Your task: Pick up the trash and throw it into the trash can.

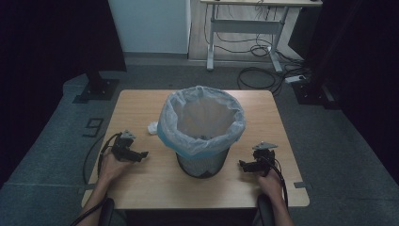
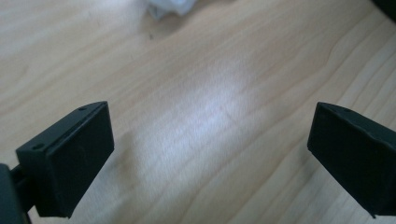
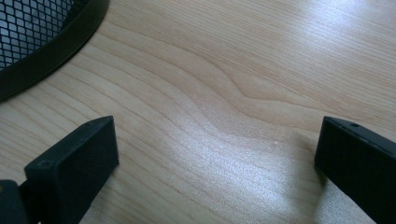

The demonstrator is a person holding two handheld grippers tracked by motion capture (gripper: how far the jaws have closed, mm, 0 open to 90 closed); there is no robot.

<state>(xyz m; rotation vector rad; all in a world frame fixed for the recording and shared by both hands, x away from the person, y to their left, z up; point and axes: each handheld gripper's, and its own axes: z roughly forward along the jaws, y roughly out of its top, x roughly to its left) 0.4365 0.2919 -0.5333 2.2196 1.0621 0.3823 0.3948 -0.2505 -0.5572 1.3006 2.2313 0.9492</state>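
A black mesh waste bin [image 1: 203,162] lined with a pale blue plastic bag [image 1: 201,120] stands in the middle of the wooden table [image 1: 141,106]. A crumpled white scrap [image 1: 152,127] lies just left of the bin, and the same white scrap [image 2: 170,7] sits at the top edge of the left gripper view. My left gripper [image 1: 142,155] rests on the table left of the bin, open, with bare wood between its jaws [image 2: 210,149]. My right gripper [image 1: 242,165] rests right of the bin, open and empty [image 3: 217,158]. The bin's base [image 3: 42,42] is at the upper left of the right gripper view.
The table ends close behind my hands at the near edge. A dark stand base [image 1: 96,89] sits on the floor beyond the table's left corner. A desk frame [image 1: 244,28] and loose cables [image 1: 256,75] lie on the floor farther back.
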